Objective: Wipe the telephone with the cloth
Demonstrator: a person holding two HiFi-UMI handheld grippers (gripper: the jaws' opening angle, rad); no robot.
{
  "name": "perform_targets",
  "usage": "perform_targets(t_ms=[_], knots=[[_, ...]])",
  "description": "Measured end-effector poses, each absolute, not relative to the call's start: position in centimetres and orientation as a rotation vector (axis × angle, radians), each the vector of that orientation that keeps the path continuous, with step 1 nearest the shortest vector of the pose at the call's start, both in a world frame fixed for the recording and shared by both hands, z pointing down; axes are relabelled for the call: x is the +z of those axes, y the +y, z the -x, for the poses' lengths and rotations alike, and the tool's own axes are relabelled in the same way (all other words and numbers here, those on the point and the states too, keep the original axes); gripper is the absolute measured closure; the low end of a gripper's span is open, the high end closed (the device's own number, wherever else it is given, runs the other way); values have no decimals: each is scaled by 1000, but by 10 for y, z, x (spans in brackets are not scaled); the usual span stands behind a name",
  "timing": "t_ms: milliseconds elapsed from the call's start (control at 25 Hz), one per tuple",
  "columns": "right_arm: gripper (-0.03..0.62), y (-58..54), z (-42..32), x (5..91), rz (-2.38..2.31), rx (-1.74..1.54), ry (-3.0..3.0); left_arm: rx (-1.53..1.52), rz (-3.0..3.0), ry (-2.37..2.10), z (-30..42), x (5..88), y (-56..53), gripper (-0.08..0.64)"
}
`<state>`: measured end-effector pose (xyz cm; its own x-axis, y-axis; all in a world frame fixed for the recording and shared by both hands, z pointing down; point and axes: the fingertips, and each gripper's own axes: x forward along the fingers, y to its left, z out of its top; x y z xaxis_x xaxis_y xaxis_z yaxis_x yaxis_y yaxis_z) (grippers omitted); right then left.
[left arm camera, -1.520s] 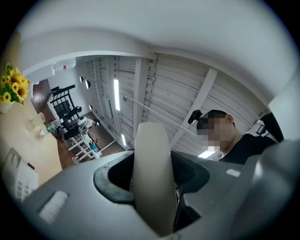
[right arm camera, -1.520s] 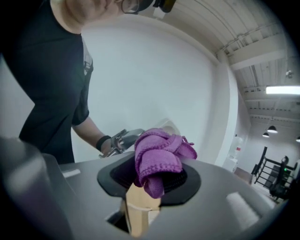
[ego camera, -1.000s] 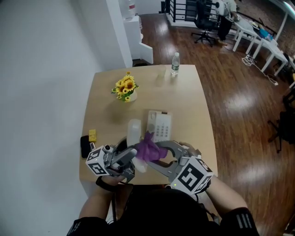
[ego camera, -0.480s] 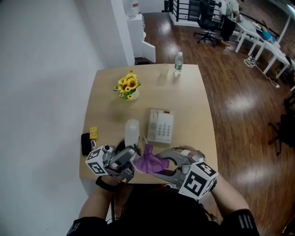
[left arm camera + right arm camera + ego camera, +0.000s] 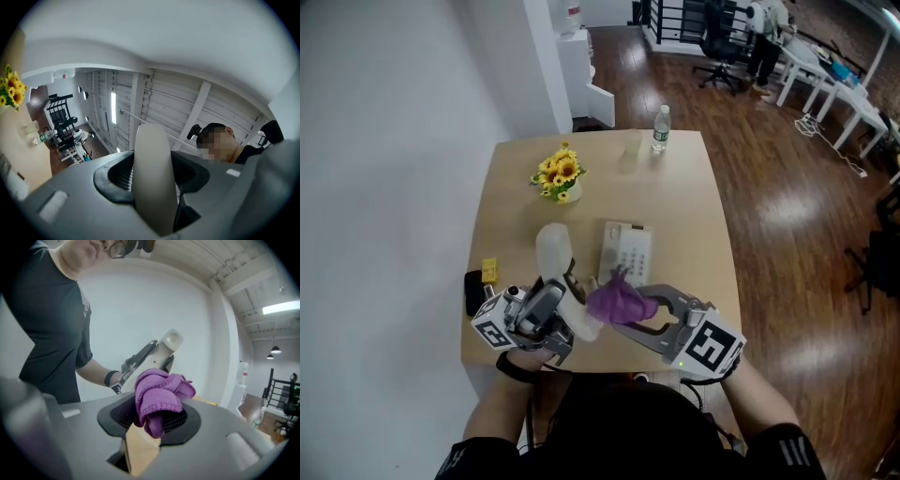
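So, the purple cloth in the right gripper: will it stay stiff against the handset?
Probably not: the cloth bunches in soft folds in the right gripper, so it likely flops and yields. The handset looks smooth and rigid, so the cloth may slide easily.

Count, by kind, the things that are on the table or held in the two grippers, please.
Telephone base: 1
Handset: 1
Purple cloth: 1
Sunflower bunch: 1
Water bottle: 1
Clear cup: 1
Small yellow item: 1
Black item: 1
Total: 8
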<state>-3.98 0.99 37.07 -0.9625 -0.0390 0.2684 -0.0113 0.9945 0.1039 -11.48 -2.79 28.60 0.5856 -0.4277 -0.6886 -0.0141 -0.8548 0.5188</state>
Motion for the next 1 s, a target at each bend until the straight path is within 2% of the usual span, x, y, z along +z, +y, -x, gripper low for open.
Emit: perform_targets(t_ms=[520,720,840,1000], knots=[[453,56,41,394,157,-48,-2879,-1157,-2323,-465,122,308,-39,342],[453,61,37,391,379,432,-3043,-1110,-2316,-533,130,322,-49,342],[453,23,36,410,225,609,-3074,-1058,-2299,-608,142,337,-59,342],[451,-63,37,480,-275,711,-2902,-842,-2286,-812,157,382,-74,341]])
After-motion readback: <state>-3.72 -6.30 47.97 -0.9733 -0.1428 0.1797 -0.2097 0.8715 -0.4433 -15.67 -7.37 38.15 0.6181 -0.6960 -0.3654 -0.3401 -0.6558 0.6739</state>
